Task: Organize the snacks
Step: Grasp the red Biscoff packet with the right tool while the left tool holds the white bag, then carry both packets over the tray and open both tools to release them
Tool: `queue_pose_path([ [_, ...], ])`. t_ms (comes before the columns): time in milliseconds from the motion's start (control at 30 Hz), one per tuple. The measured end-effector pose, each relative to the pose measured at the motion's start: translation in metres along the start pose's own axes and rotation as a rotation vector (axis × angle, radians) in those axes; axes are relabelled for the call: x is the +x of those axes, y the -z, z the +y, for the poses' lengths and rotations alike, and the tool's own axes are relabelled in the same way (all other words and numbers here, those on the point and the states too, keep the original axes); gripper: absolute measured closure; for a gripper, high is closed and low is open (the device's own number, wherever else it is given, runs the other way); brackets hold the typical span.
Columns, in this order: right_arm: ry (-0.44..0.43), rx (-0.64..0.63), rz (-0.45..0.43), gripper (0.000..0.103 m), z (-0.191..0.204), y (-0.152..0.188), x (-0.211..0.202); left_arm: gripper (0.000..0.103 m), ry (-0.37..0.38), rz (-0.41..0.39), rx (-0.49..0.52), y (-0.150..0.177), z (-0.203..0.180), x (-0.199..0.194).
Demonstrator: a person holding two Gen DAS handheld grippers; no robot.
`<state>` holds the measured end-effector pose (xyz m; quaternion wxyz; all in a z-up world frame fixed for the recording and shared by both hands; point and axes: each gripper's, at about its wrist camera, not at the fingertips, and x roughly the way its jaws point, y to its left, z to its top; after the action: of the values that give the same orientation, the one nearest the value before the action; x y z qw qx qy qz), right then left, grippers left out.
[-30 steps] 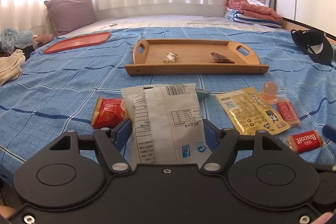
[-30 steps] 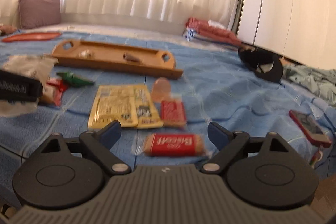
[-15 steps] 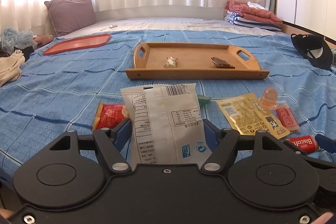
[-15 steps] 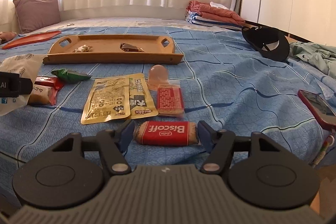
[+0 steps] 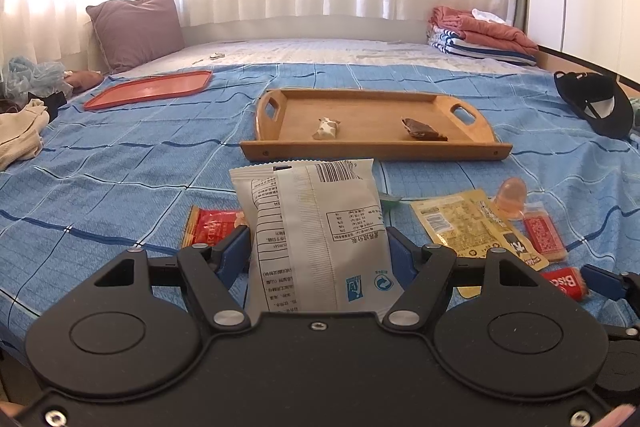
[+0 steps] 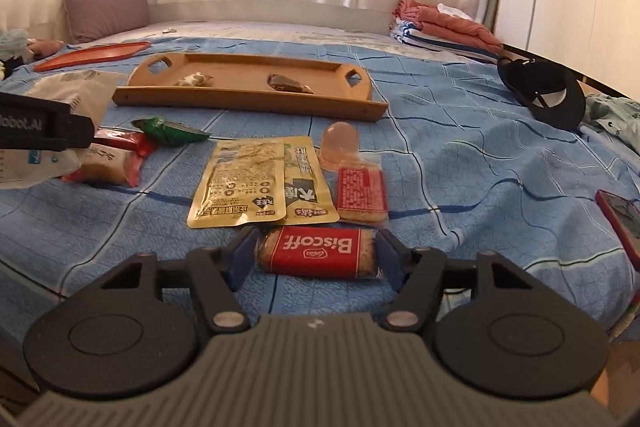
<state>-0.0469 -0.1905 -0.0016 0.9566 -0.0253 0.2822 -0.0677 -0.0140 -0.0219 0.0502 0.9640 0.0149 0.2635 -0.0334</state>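
My left gripper [image 5: 318, 255] is shut on a white snack bag [image 5: 316, 227] and holds it upright above the blue bedspread. My right gripper [image 6: 316, 253] is shut on a red Biscoff biscuit pack [image 6: 318, 251], low over the bed; the pack also shows in the left wrist view [image 5: 566, 281]. A wooden tray [image 5: 376, 151] lies ahead with a white candy [image 5: 326, 127] and a brown wrapper [image 5: 422, 131] in it. Loose on the bed lie yellow pouches [image 6: 260, 183], a red cracker pack [image 6: 360, 193], a jelly cup [image 6: 340, 143], a green wrapper [image 6: 170, 131] and a red snack pack [image 5: 212, 227].
An orange tray [image 5: 148, 91] lies at the far left. A purple pillow [image 5: 136, 29] and folded clothes [image 5: 480, 33] sit at the back. A black cap [image 6: 544, 93] lies to the right, and a red phone [image 6: 622, 215] near the bed's right edge.
My right gripper moved forward to the Biscoff pack and closed its fingers on it. My left gripper kept the white bag and drifted slightly.
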Motion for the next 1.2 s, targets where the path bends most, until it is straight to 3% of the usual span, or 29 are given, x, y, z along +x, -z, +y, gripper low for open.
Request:
queue_pose_path([
  [200,-0.005,0.002,-0.047,0.037,-0.011,-0.012,-0.018,0.033,0.017,0.003,-0.009,-0.01,0.002,0.0],
  [367,-0.024,0.038,-0.098,0.037,-0.028,-0.044,-0.023,0.033,0.043,0.024,0.002,-0.029,0.004,0.004],
  [567,-0.091,0.092,-0.121,0.037,-0.054,-0.095,-0.013,0.033,0.098,0.045,-0.01,-0.07,0.011,0.011],
  [767,-0.134,0.065,-0.142,0.036,-0.067,-0.148,0.005,0.033,0.152,0.068,-0.017,-0.125,0.015,0.029],
  [1033,-0.23,0.078,-0.044,0.036,-0.069,-0.204,0.067,0.033,0.216,0.108,-0.024,-0.19,0.004,0.077],
  [1200,-0.272,0.091,0.05,0.036,-0.061,-0.218,0.118,0.033,0.248,0.18,-0.085,-0.207,0.002,0.134],
])
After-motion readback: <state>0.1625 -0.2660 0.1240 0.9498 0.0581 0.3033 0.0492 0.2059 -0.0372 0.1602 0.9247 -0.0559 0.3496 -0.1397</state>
